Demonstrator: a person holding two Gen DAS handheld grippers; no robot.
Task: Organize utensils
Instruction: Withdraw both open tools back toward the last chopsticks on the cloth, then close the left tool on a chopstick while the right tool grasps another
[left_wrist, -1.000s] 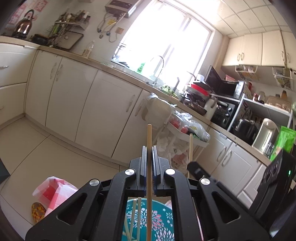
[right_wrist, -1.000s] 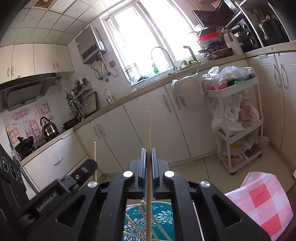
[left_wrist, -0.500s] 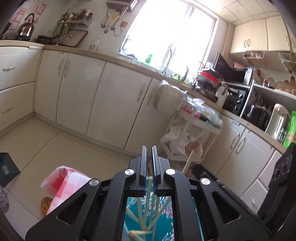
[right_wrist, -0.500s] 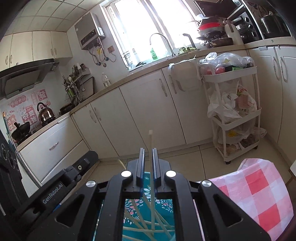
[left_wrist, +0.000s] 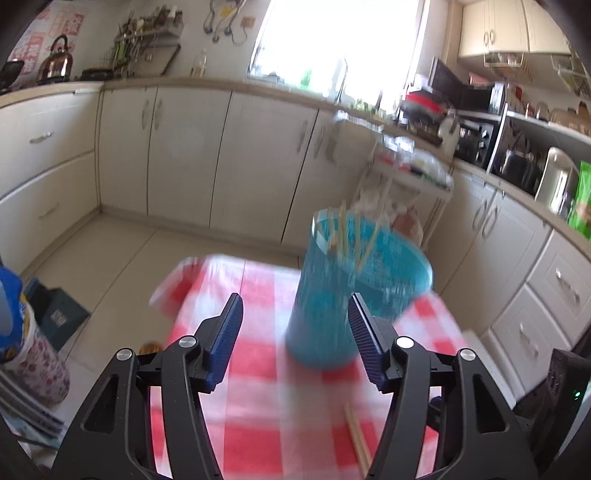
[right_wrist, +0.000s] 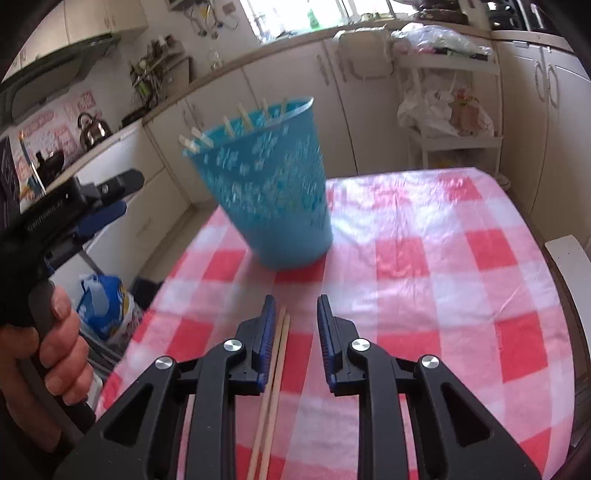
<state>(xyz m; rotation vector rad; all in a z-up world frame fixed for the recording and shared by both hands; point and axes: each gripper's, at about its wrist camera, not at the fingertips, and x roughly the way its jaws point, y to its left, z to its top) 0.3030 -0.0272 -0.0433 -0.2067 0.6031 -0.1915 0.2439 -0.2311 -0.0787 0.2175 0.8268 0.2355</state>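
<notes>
Item: tall blue plastic cup with a pale speckled pattern (right_wrist: 271, 192), standing on a red-and-white checked tablecloth (right_wrist: 424, 266), toward the table's far left part in the right wrist view. Contents: several pale wooden chopsticks (right_wrist: 243, 116), leaning at mixed angles, tips above the rim. Both views are motion-blurred around the cup.

Item: two loose pale wooden chopsticks (right_wrist: 275, 373), lying side by side on the cloth, nearer than the cup and apart from it. In the right wrist view they run beneath the gripper, just inside its left finger; not clasped.

Item: right gripper (right_wrist: 296, 332), black with blue ribbed pads, fingers parted with a clear gap, nothing held.

Item: left gripper (left_wrist: 294, 332), same make, fingers spread wide, empty. The cup (left_wrist: 325, 295) stands ahead of it, nearer its right finger; whether that finger touches the cup cannot be told. A bare hand (right_wrist: 55, 350) grips its handle.

Surroundings: cream kitchen cabinets (left_wrist: 184, 147), white wire trolley holding bags (right_wrist: 454, 110).
</notes>
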